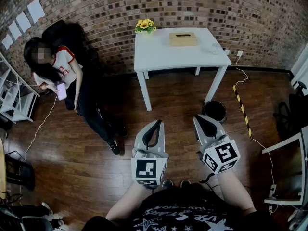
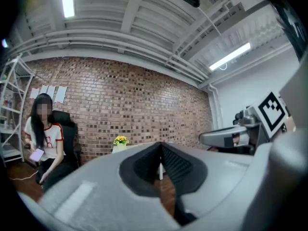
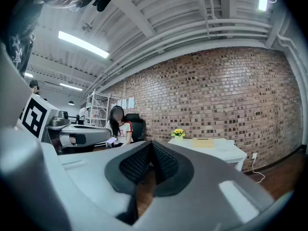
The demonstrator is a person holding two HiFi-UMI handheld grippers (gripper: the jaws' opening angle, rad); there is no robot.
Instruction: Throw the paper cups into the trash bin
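Trash bin (image 1: pixel 214 110) stands by the table (image 1: pixel 159 52) while left gripper (image 1: pixel 157 123) and right gripper (image 1: pixel 200 119) hang closed, empty.

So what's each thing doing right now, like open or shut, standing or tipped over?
left gripper, shut, holding nothing
right gripper, shut, holding nothing
trash bin, upright on the floor, top open
paper cup, on the table, untouched
flowers, upright at the table corner
box, lying flat on the table
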